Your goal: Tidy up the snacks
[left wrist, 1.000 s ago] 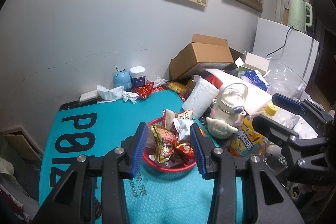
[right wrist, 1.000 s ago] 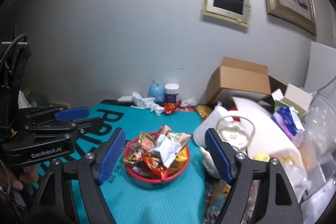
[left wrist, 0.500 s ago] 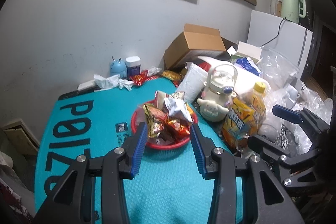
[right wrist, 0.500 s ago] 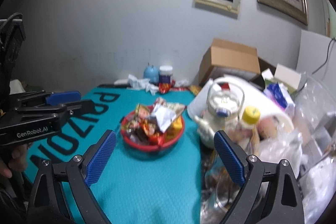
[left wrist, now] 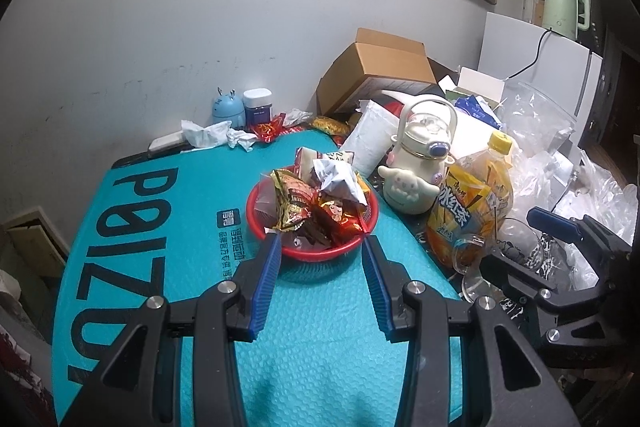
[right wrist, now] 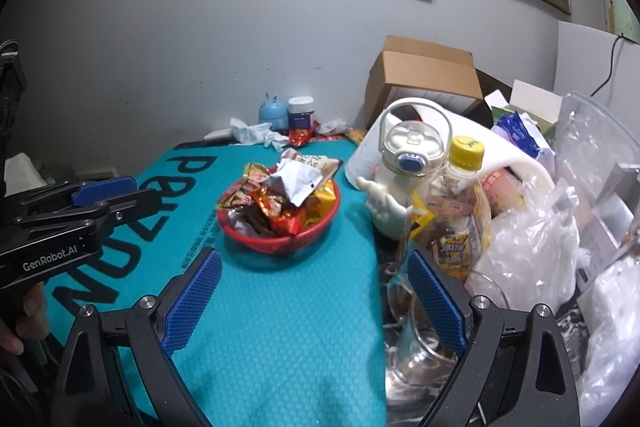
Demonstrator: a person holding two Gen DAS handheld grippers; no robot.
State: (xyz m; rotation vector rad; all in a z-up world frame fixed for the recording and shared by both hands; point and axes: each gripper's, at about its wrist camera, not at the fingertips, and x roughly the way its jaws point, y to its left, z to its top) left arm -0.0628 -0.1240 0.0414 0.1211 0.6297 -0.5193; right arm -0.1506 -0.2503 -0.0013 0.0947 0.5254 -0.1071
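Observation:
A red bowl (left wrist: 256,215) heaped with several snack packets (left wrist: 296,203) sits on the teal mat (left wrist: 160,227). My left gripper (left wrist: 320,241) is open and holds nothing. Its blue fingertips (left wrist: 276,243) frame the bowl's near rim without touching it. In the right wrist view the same bowl (right wrist: 276,247) lies ahead and slightly left of my right gripper (right wrist: 314,255), which stands wide open and empty over the mat. A loose red packet (left wrist: 268,129) and a yellow packet (left wrist: 328,125) lie near the back wall.
Right of the bowl stand a white cartoon-dog bottle (left wrist: 416,167), a yellow-capped drink bottle (right wrist: 456,203) and a glass cup (right wrist: 420,347) by my right finger. Cardboard box (left wrist: 380,71), plastic bags (left wrist: 560,167) and crumpled tissues (left wrist: 208,135) crowd the back and right. A person's hand (right wrist: 24,311) grips the left tool.
Both grippers have sunk toward the table and the bowl now shows further up in both views. The right jaws have spread wider. The left jaws keep the same gap.

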